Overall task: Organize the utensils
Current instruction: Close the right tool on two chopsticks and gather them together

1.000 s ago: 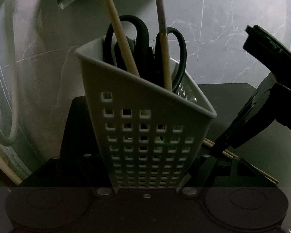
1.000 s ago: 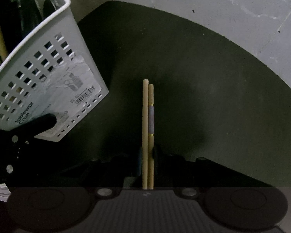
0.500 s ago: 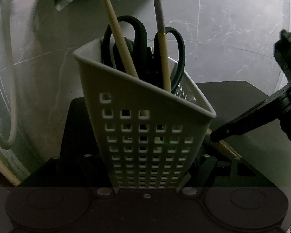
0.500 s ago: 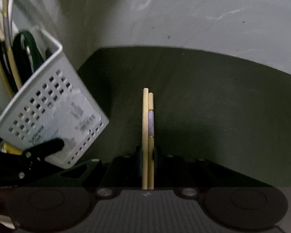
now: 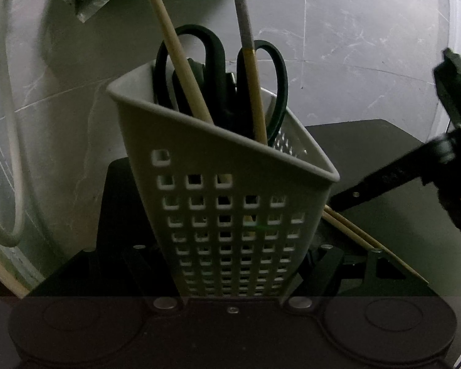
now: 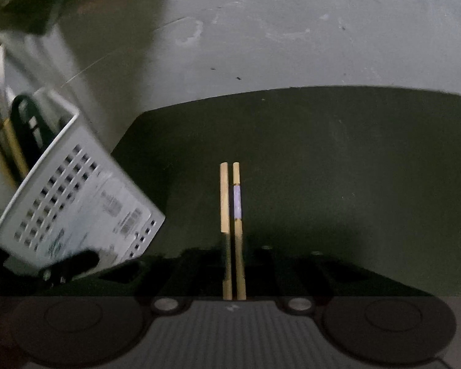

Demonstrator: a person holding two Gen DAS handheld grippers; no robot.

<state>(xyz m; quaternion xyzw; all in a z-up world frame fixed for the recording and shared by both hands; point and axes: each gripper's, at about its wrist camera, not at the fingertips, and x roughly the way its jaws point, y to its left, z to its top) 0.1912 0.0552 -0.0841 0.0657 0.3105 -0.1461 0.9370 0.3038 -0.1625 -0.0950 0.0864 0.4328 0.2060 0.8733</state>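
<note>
Now: left gripper [image 5: 230, 276] clamps basket [image 5: 230, 203] | right gripper [image 6: 233, 264] opening, chopsticks [image 6: 232, 203] seemingly loose between.

Tilted caddy [image 6: 76, 203] crowds the left; dark mat [image 6: 338, 169] right of the chopsticks [image 6: 232, 203] lies open.

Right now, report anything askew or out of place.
The white utensil caddy is tilted, clamped low in the left tool, with scissors inside. Two chopsticks lie on the dark mat, between the right tool's opening jaws.
</note>
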